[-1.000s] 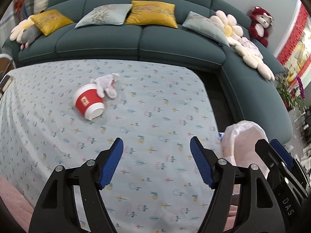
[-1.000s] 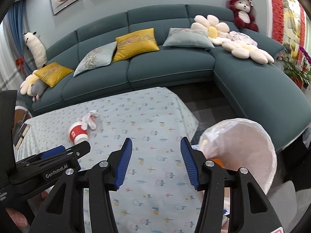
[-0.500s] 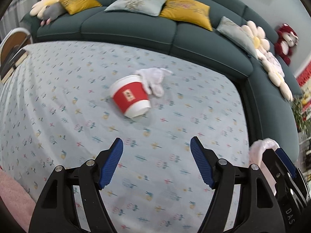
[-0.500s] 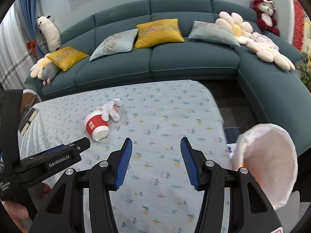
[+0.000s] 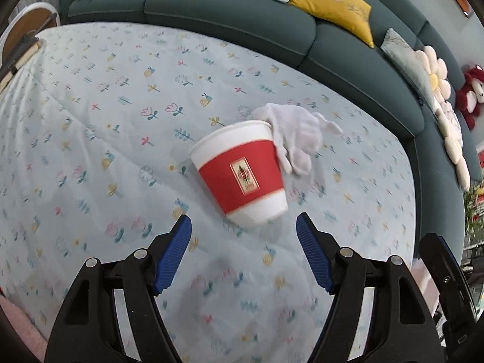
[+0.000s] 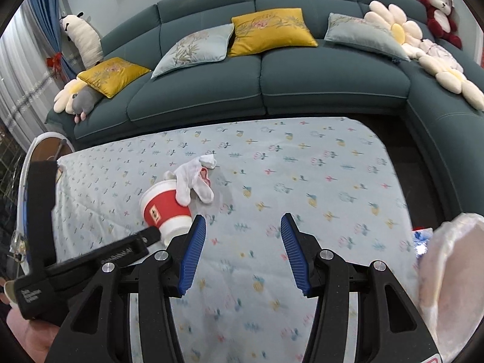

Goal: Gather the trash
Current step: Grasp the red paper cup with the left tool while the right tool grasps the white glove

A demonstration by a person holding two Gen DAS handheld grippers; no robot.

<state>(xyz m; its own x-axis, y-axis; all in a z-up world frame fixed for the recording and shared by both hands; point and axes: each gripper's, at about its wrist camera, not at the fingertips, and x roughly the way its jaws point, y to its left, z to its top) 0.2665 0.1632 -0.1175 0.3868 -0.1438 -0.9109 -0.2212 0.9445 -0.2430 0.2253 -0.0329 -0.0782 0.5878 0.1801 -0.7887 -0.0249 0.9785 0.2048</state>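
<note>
A red and white paper cup (image 5: pixel 242 174) lies tipped on the flowered tablecloth (image 5: pixel 106 121), with a crumpled white tissue (image 5: pixel 298 134) at its mouth. My left gripper (image 5: pixel 243 230) is open, its blue pads just short of the cup's base on either side. The right wrist view shows the cup (image 6: pixel 165 208), the tissue (image 6: pixel 193 181) and the left gripper (image 6: pixel 151 236) reaching the cup. My right gripper (image 6: pixel 243 227) is open and empty over the cloth, right of the cup. A bin lined with a white bag (image 6: pixel 450 275) stands at the table's right edge.
A teal corner sofa (image 6: pixel 272 69) with yellow and grey cushions wraps the table's far and right sides. Plush toys and flower cushions lie on it. A round side table (image 5: pixel 27 30) stands past the table's left end.
My left gripper has moved forward to the cup, which now lies just ahead of its open jaws. My right gripper has swung left, so the bin has slid to the frame's right edge.
</note>
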